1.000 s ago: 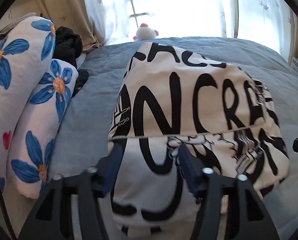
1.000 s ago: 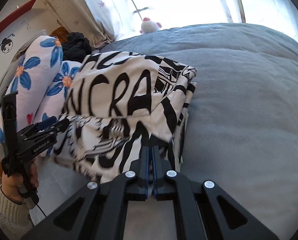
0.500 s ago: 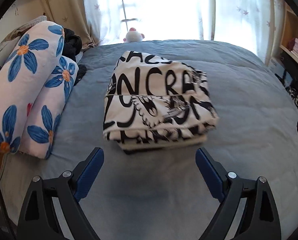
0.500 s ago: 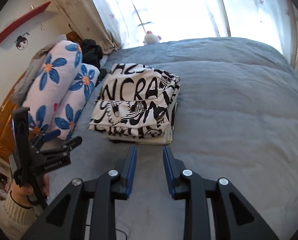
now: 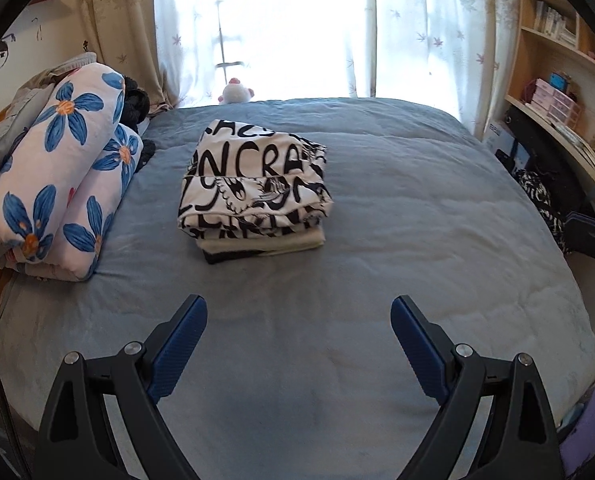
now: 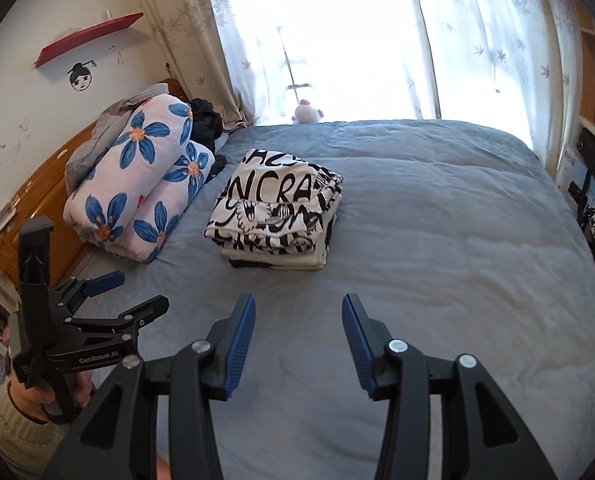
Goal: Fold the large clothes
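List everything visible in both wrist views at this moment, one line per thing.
folded garment: one, white with black lettering, mid-bed, touched by neither tool
bedcover: one, grey-blue, spread over the bed
floral bedding rolls: two, white with blue flowers, left edge of the bed
dark clothing: one heap, black, behind the rolls
plush toy: one, white and pink, by the window
curtains: sheer, leaf-printed
wall shelf: one, red
left tool: jaws open, empty
right tool: jaws opening, empty

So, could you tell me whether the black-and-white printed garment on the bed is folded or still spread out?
Folded: the black-and-white printed garment lies as a compact stack of layers on the blue-grey bedspread, its edges piled at the near side.
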